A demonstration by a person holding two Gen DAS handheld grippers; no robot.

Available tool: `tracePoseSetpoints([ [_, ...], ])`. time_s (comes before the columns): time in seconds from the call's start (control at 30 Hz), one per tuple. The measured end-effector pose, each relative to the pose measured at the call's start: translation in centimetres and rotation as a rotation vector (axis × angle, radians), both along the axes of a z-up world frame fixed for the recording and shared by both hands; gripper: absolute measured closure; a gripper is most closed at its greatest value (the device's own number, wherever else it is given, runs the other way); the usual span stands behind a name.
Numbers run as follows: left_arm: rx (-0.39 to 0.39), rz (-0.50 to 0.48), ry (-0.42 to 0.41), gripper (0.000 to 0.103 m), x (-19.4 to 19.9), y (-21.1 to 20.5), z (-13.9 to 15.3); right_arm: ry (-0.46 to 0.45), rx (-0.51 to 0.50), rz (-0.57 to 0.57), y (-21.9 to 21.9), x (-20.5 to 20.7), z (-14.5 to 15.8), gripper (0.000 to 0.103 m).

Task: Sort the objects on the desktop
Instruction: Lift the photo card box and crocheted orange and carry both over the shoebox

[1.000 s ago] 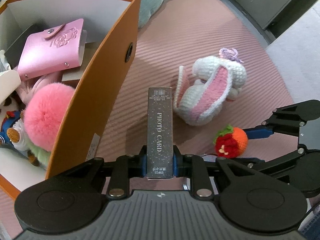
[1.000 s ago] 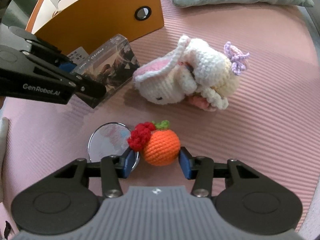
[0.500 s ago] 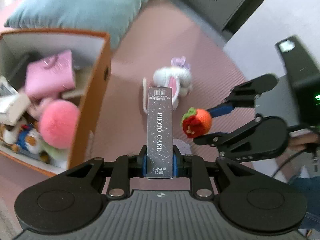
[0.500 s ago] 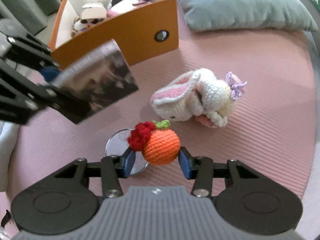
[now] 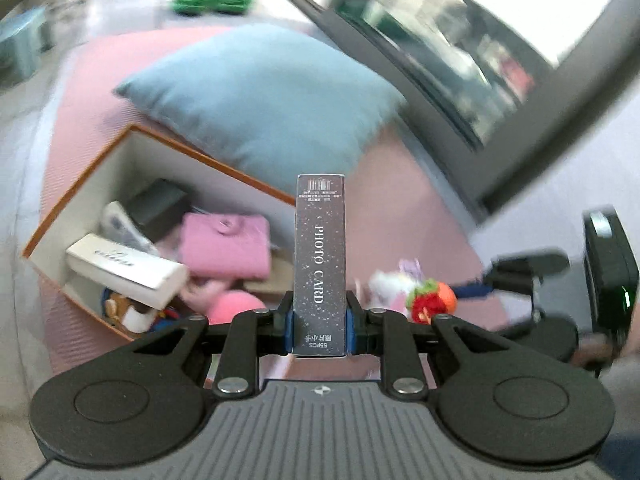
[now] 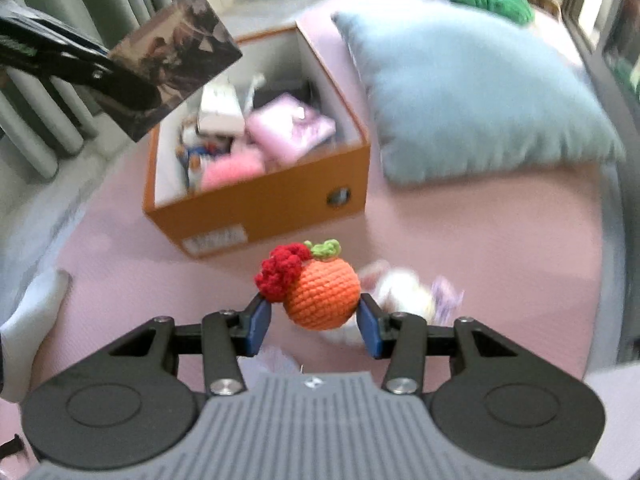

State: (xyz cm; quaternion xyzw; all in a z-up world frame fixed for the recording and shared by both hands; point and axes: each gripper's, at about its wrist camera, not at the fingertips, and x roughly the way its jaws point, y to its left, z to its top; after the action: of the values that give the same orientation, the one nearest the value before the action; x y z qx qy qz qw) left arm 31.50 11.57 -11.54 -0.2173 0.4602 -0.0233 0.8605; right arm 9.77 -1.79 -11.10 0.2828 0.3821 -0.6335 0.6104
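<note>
Our left tongs [image 5: 319, 320] clamp the photo card box [image 5: 320, 256] by its lower end, its long axis running straight out from the tongs, raised above the orange storage box [image 6: 256, 208]. That storage box's open top lies ahead and down to the left of the card box. Our right tongs [image 6: 316, 322] grip the crocheted orange [image 6: 322, 294], with the storage box ahead of them. We judge the left tongs nearer the opening. The crocheted bunny [image 6: 404, 296] lies on the pink mat [image 6: 480, 260].
</note>
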Motion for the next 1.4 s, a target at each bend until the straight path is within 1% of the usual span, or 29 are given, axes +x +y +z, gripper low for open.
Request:
tracePoseSetpoints([
  [0.07,0.025,0.04,-0.027,0.077,0.4,1.6,0.5,0.014,-0.035,0.034,-1.0,0.6,1.1,0.053],
  [0.17,0.055,0.076,-0.075,0.077,0.5,3.5,2.0,0.029,-0.087,0.089,-2.4,1.9,3.1,0.053],
  [0.23,0.088,0.072,-0.113,0.077,0.3,4.0,3.2,0.034,-0.118,0.124,-3.2,2.9,4.4,0.053],
  [0.33,0.126,0.052,-0.138,0.077,0.2,4.6,4.1,0.031,-0.161,0.17,-4.4,4.3,6.1,0.053],
  [0.43,0.132,0.054,-0.143,0.077,0.2,5.3,4.0,0.024,-0.195,0.211,-5.6,5.4,7.0,0.053],
  [0.53,0.131,0.087,-0.137,0.077,0.8,6.5,2.9,0.013,-0.214,0.25,-6.7,6.6,7.2,0.053],
  [0.6,0.119,0.12,-0.123,0.077,1.1,7.5,1.5,0.006,-0.213,0.281,-7.6,7.5,6.6,0.053],
  [0.7,0.107,0.135,-0.092,0.077,1.8,8.4,-0.8,-0.004,-0.196,0.311,-8.5,8.6,5.5,0.053],
  [0.77,0.087,0.161,-0.067,0.077,2.1,9.1,-2.5,-0.006,-0.176,0.319,-9.3,9.3,4.3,0.053],
  [0.9,0.061,0.254,-0.01,0.077,2.3,10.8,-5.5,-0.014,-0.151,0.318,-10.9,9.9,2.3,0.053],
  [1.03,0.031,0.377,0.051,0.077,1.2,12.4,-7.2,-0.022,-0.156,0.285,-12.8,9.6,1.1,0.053],
  [1.1,0.008,0.418,0.056,0.077,0.5,13.2,-7.7,-0.032,-0.158,0.262,-13.7,9.4,0.8,0.053],
  [1.17,-0.029,0.466,0.058,0.077,-0.2,14.1,-8.2,-0.045,-0.161,0.255,-14.5,9.2,0.5,0.053],
  [1.27,-0.111,0.571,0.082,0.077,-1.4,15.7,-9.2,-0.071,-0.154,0.25,-15.4,9.3,0.0,0.053],
  [1.33,-0.136,0.609,0.101,0.077,-1.7,16.3,-9.8,-0.076,-0.15,0.254,-15.7,9.7,-0.4,0.053],
  [1.4,-0.145,0.625,0.112,0.077,-1.8,16.5,-10.2,-0.073,-0.139,0.27,-15.7,10.2,-0.8,0.053],
])
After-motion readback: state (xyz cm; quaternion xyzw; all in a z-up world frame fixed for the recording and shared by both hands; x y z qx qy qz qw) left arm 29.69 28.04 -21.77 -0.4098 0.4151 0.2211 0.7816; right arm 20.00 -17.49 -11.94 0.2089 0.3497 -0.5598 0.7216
